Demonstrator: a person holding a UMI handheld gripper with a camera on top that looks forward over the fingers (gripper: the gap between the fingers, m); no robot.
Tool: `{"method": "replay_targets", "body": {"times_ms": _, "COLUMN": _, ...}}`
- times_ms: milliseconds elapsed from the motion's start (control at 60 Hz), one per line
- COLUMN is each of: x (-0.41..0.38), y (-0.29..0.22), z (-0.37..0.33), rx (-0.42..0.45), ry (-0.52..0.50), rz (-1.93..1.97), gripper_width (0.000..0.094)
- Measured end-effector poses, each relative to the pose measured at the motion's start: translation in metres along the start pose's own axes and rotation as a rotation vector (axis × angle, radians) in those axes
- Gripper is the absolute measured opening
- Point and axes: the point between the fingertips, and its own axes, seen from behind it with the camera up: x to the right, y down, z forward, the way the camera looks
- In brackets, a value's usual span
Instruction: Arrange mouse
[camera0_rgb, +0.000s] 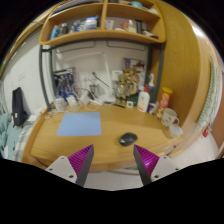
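A dark computer mouse (128, 139) lies on the wooden desk (95, 145), to the right of a light blue mouse mat (79, 124). My gripper (113, 160) is open and empty, held back from the desk's near edge. Its two fingers with magenta pads (82, 158) stand wide apart. The mouse is ahead of them, a little nearer the right finger.
Bottles, cups and small items (140, 98) crowd the back and right of the desk. A wooden shelf (105, 30) with books hangs above. A dark monitor or chair (18, 105) stands at the left. A white cup (172, 122) sits on the desk's right end.
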Motion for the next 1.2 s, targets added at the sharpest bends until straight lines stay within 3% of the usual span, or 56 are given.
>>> {"method": "replay_targets", "body": {"times_ms": 150, "x": 0.055, "y": 0.044, "z": 0.034, "rx": -0.085, "ry": 0.046, "rz": 0.035, "gripper_width": 0.0785}}
{"method": "replay_targets", "body": {"times_ms": 317, "x": 0.065, "y": 0.066, "z": 0.087, "rx": -0.153, "ry": 0.011, "rz": 0.045, "gripper_width": 0.078}}
{"method": "replay_targets", "body": {"times_ms": 700, "x": 0.051, "y": 0.064, "z": 0.193, "rx": -0.3, "ry": -0.124, "rz": 0.065, "gripper_width": 0.0785}}
{"method": "replay_targets", "body": {"times_ms": 1067, "x": 0.026, "y": 0.031, "z": 0.245, "rx": -0.333, "ry": -0.196, "rz": -0.012, "gripper_width": 0.0775}}
{"method": "replay_targets", "body": {"times_ms": 1200, "x": 0.025, "y": 0.028, "z": 0.256, "rx": -0.348, "ry": -0.19, "rz": -0.085, "gripper_width": 0.0733}}
